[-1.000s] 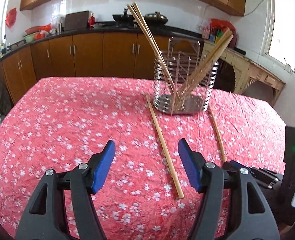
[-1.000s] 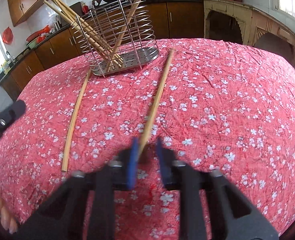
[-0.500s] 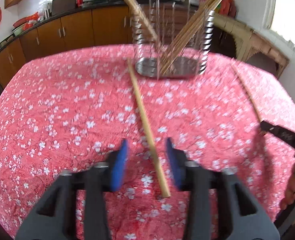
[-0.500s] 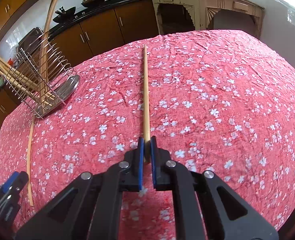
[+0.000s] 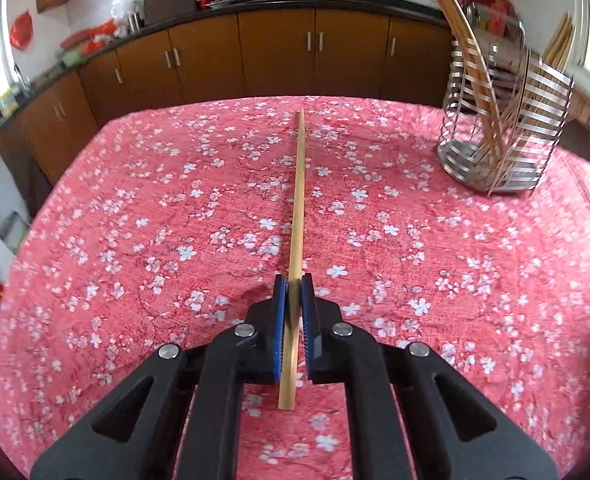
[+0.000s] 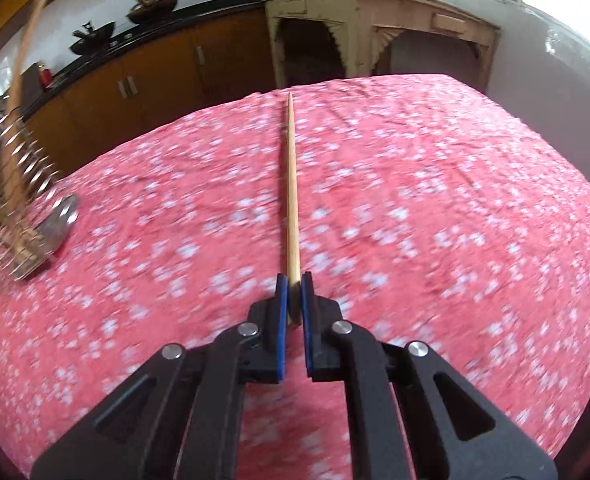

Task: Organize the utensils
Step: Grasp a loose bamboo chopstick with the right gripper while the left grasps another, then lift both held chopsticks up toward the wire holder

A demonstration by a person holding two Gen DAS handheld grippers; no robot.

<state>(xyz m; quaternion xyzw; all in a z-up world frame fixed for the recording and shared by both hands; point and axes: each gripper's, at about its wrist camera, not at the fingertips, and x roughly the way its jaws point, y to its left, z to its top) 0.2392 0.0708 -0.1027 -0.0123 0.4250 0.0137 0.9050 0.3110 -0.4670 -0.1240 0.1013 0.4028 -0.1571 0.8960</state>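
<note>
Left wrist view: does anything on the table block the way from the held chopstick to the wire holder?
Nothing visible does. Only bare floral tablecloth lies between the chopstick in the left gripper and the wire holder.

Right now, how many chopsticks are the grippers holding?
2. The left gripper has just closed its jaws on one chopstick; the right gripper clamps the other chopstick. More stand in the holder, too overlapped to count.

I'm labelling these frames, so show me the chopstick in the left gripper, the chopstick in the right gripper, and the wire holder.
left chopstick (image 5: pixel 297 208), left wrist view, mid-shaft.
right chopstick (image 6: pixel 291 200), right wrist view, mid-shaft.
wire holder (image 5: pixel 543 120), left wrist view, side bands.
</note>
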